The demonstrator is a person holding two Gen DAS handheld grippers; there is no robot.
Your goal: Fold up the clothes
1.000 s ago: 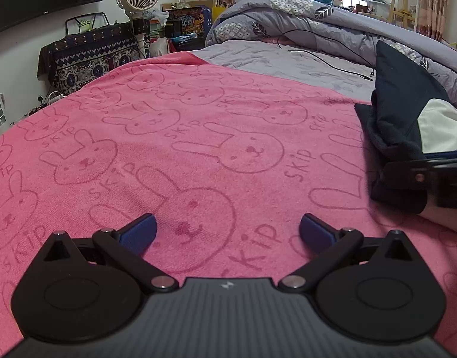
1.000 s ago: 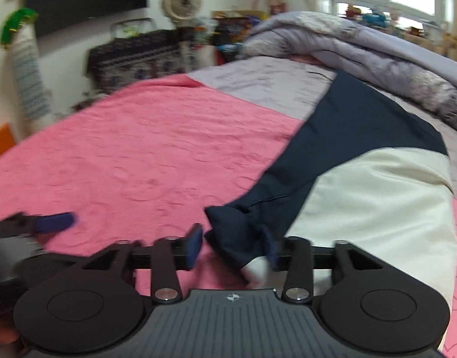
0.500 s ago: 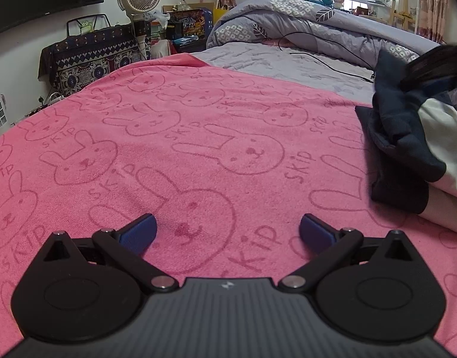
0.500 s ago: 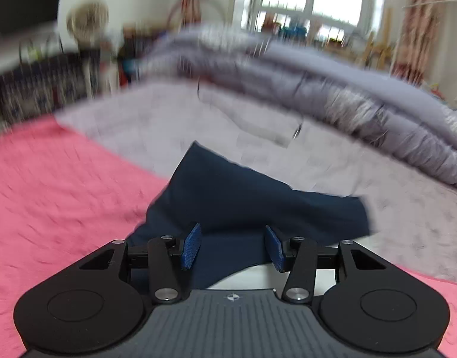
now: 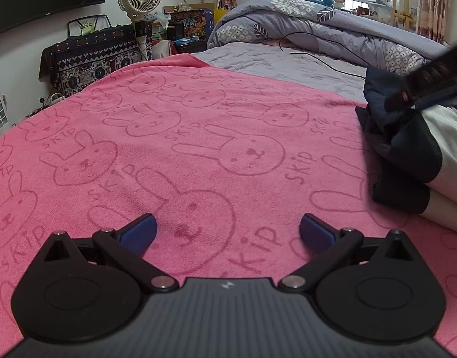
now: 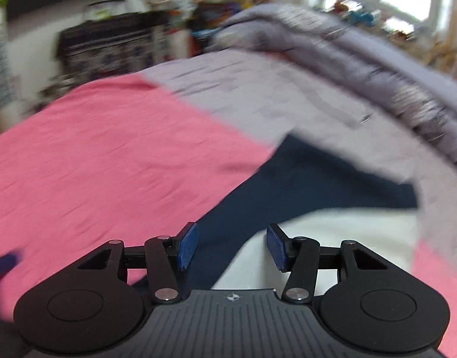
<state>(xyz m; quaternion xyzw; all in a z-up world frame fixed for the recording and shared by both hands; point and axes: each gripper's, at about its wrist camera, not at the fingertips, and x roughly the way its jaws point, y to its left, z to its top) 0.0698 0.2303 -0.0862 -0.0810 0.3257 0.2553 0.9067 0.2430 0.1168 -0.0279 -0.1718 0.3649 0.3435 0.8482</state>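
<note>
In the left wrist view, the left gripper [image 5: 228, 229] stays put with fingers spread wide over the pink bunny towel [image 5: 198, 137], the navy-and-cream garment [image 5: 407, 149] bunched at right, while the blurred right wrist view shows the right gripper [image 6: 232, 246], earlier clamping its edge, now parted and empty above it [image 6: 303, 185].

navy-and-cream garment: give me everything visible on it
The garment is soft cloth in two colours, navy with cream panels. It lies partly folded and bunched on the pink blanket, its far end reaching the grey sheet. The navy layers are stacked and rumpled at the near edge. The right hand-held gripper is above it, jaws apart, nothing pinched; contact cannot be told.
</note>
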